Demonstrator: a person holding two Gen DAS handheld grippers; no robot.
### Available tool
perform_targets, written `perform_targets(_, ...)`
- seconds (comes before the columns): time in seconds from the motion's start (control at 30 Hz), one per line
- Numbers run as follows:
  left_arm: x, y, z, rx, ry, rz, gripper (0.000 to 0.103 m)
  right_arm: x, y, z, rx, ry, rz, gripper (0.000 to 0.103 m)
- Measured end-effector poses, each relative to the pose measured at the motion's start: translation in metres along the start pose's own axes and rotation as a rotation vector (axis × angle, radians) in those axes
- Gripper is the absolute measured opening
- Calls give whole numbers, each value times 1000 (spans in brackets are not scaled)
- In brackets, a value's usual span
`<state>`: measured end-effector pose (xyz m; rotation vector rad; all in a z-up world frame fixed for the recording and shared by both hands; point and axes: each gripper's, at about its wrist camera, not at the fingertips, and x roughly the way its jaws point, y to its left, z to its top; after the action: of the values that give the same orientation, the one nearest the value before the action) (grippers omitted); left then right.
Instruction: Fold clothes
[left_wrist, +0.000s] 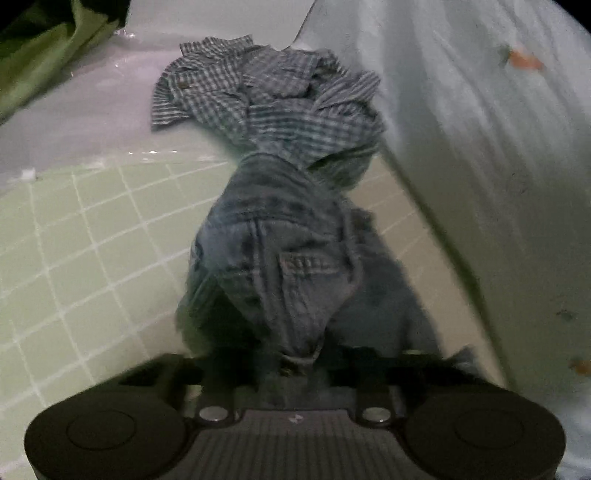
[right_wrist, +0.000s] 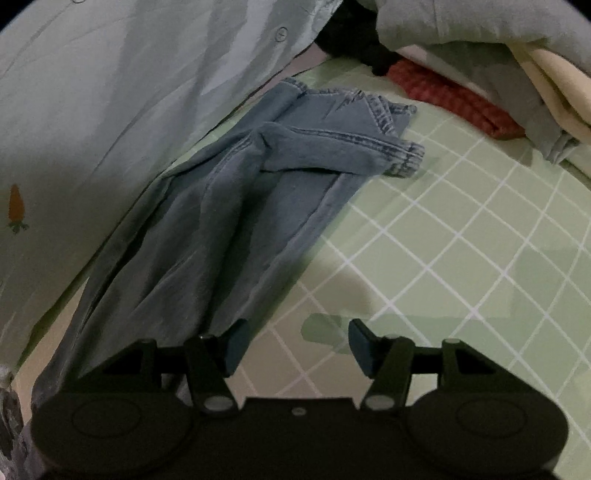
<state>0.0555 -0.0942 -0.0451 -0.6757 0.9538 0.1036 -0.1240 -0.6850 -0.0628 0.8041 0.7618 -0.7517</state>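
In the left wrist view my left gripper (left_wrist: 301, 360) is shut on the waistband end of blue jeans (left_wrist: 280, 251), which bunch up and stretch away from the jaws over the green checked sheet (left_wrist: 81, 251). In the right wrist view the same jeans (right_wrist: 236, 206) lie with their legs spread toward the far hems, one leg folded across. My right gripper (right_wrist: 295, 345) is open and empty, just above the sheet at the jeans' right edge; its left fingertip (right_wrist: 236, 345) is beside the denim.
A crumpled blue checked shirt (left_wrist: 266, 99) lies beyond the jeans. A pale blue quilt with carrot prints (left_wrist: 480, 147) borders the right; it also shows in the right wrist view (right_wrist: 92, 110). A pile of clothes, red, cream and grey (right_wrist: 480, 74), sits far right.
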Motion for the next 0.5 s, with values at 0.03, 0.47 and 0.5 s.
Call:
perform_targets(0.03, -5, 6, 2, -15, -8, -9, 19, -3, 0, -2, -3, -4, 5, 60)
perform_targets(0.47, -60, 102, 50, -57, -156, 102, 17, -62, -2, -67, -53, -6, 14, 60)
perform_targets(0.5, -60, 108, 53, -65, -162, 123, 17, -65, -1, -74, -60, -2, 11, 60)
